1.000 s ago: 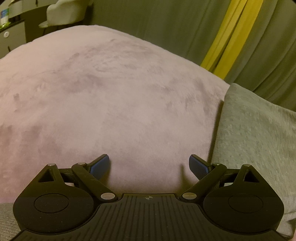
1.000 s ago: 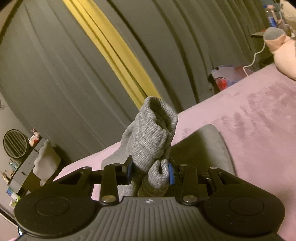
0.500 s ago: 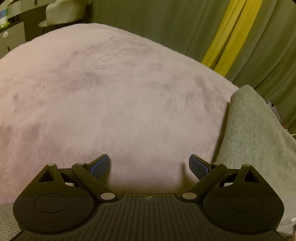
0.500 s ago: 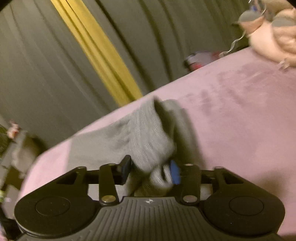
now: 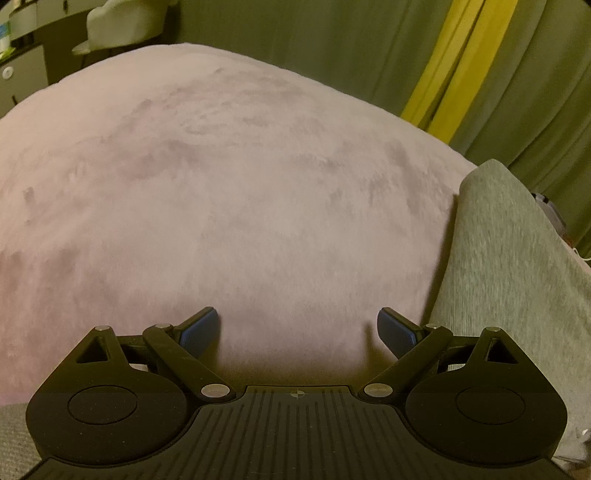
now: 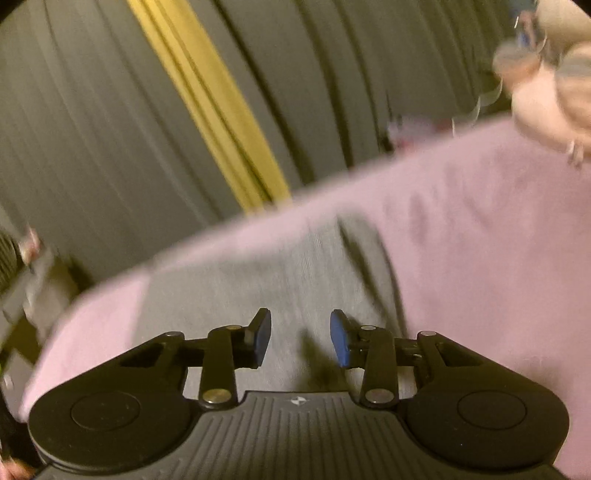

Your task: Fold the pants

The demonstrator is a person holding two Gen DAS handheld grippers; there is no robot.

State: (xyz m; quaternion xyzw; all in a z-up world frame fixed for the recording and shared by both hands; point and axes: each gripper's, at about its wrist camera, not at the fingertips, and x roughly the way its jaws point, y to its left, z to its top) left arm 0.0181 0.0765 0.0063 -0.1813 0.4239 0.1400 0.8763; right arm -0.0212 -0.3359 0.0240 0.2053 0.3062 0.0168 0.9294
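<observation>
The grey knit pants (image 6: 280, 280) lie flat on the pink plush bed cover (image 6: 480, 229) in the right wrist view, which is blurred. My right gripper (image 6: 300, 338) is open and empty just above them. In the left wrist view the pants (image 5: 517, 280) show as a raised grey fold at the right edge. My left gripper (image 5: 298, 328) is open wide and empty over bare pink cover (image 5: 221, 192), just left of the pants.
Green-grey curtains with a yellow stripe (image 5: 454, 62) hang behind the bed. A pink plush toy (image 6: 546, 103) lies at the far right. A dresser and pale chair (image 5: 122, 22) stand at the left beyond the bed.
My right gripper has opened and let go of the pants cuff, which now lies down on the rest of the pants. My left gripper has stayed open, almost still.
</observation>
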